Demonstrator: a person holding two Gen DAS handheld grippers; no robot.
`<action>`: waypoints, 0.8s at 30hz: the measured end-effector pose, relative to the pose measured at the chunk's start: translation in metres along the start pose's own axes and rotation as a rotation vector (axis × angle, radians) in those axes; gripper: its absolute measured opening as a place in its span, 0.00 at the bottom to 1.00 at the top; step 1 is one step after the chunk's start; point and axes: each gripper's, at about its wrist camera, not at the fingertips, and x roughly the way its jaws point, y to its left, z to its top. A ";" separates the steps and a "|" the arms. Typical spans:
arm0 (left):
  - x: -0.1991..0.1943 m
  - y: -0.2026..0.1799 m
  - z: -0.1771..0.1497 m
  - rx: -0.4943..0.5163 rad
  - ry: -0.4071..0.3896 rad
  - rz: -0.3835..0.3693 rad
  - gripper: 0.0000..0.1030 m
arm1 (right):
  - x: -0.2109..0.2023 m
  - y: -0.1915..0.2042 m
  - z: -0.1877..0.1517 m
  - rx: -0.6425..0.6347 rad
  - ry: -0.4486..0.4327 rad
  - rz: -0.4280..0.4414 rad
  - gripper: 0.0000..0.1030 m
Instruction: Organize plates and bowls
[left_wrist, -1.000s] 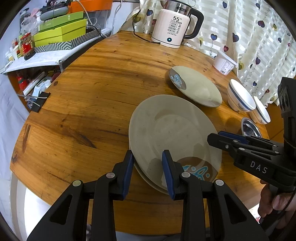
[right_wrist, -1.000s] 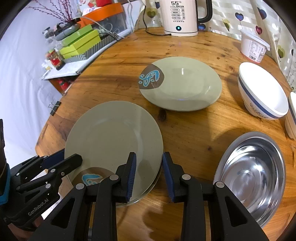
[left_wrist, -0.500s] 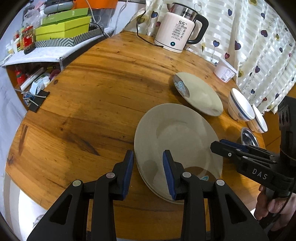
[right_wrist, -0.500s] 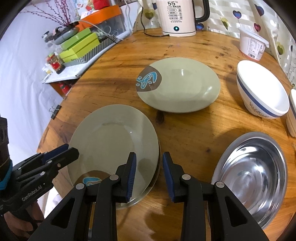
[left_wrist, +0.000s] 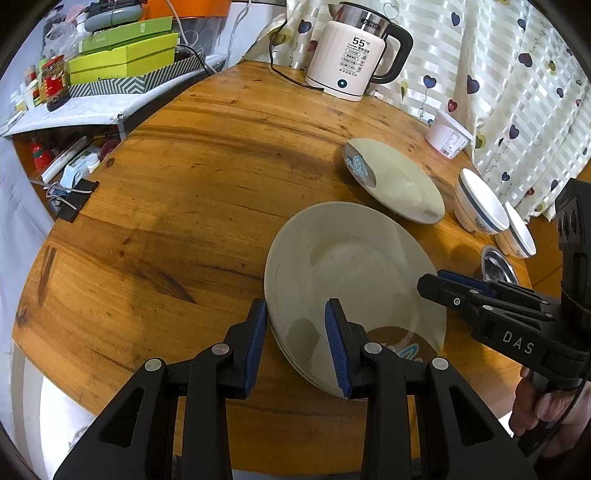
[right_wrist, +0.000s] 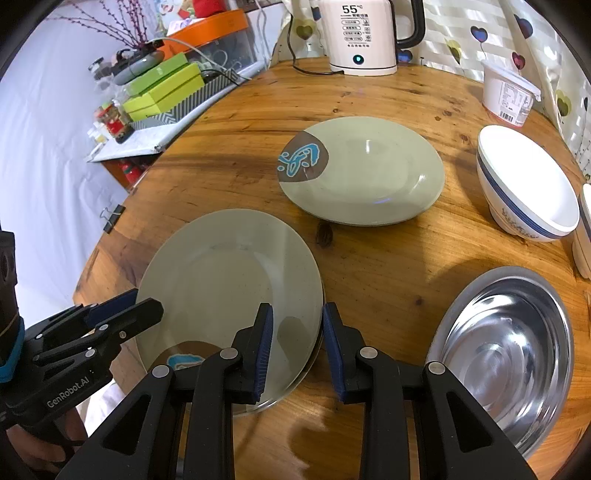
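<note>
Under both grippers, the stacked plates (right_wrist: 229, 280) show partly hidden edges.

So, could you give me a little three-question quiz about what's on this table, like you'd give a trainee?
1. How many white, blue-banded bowls stand on the table?
2. What stands at the table's far edge, by the curtain? A) a kettle B) a toaster C) a vase
3. True or false: the left gripper has its jaws on either side of the steel bowl's rim.

Key:
1. Two, side by side.
2. A.
3. False. Its jaws stand either side of the rim of the plate stack, without pressing on it.
</note>
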 end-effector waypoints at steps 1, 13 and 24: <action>0.000 0.000 0.000 -0.001 0.001 0.000 0.33 | 0.000 0.000 0.000 -0.001 0.000 0.000 0.26; -0.009 0.006 0.008 -0.006 -0.036 -0.003 0.33 | -0.021 -0.016 0.002 0.037 -0.044 0.004 0.27; -0.013 -0.006 0.023 0.040 -0.059 -0.006 0.33 | -0.043 -0.031 0.007 0.063 -0.106 0.016 0.33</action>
